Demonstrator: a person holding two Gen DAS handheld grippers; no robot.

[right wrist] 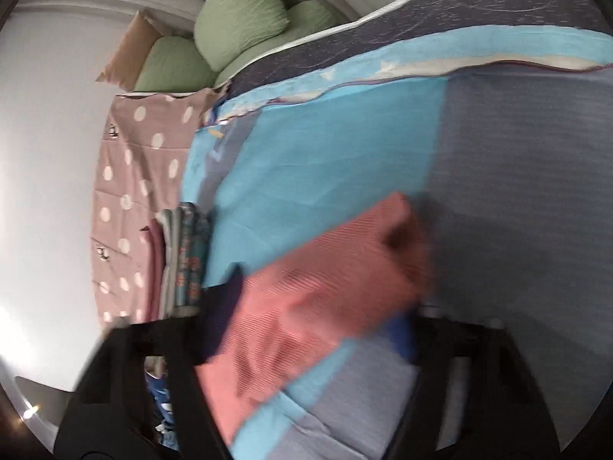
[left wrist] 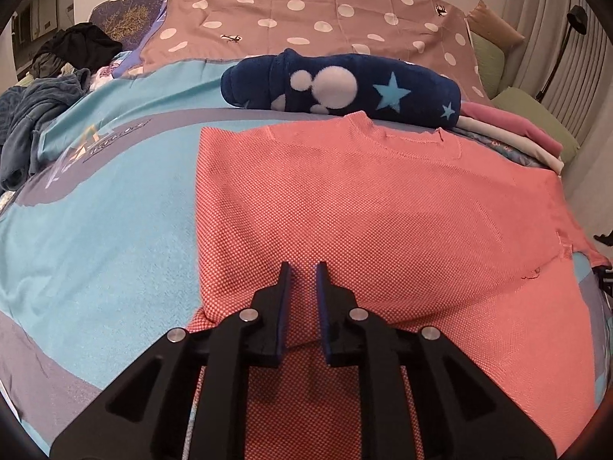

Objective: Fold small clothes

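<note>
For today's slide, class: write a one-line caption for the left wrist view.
Left gripper, jaws slightly apart, poised over a partly folded coral knit top on a blue bedspread, navy starred fleece behind.

- We see a coral-pink top point(left wrist: 367, 207) with a fine white dotted weave; the right wrist view blurs it into pink and white stripes point(right wrist: 318, 291).
- Our bedcover point(left wrist: 115, 211) shows sky-blue and grey blocks.
- Our blanket point(left wrist: 306, 19) is dusty pink with white polka dots and small black animal figures.
- We note a navy fleece roll point(left wrist: 345, 84) with white circles and light-blue stars.
- Our folded stack point(left wrist: 513, 134) is pink and cream.
- We see sage-green cushions point(right wrist: 241, 11) and a tan one point(right wrist: 126, 53).
- Both our grippers, left point(left wrist: 302, 272) and right point(right wrist: 318, 310), are black with blue pads.
</note>
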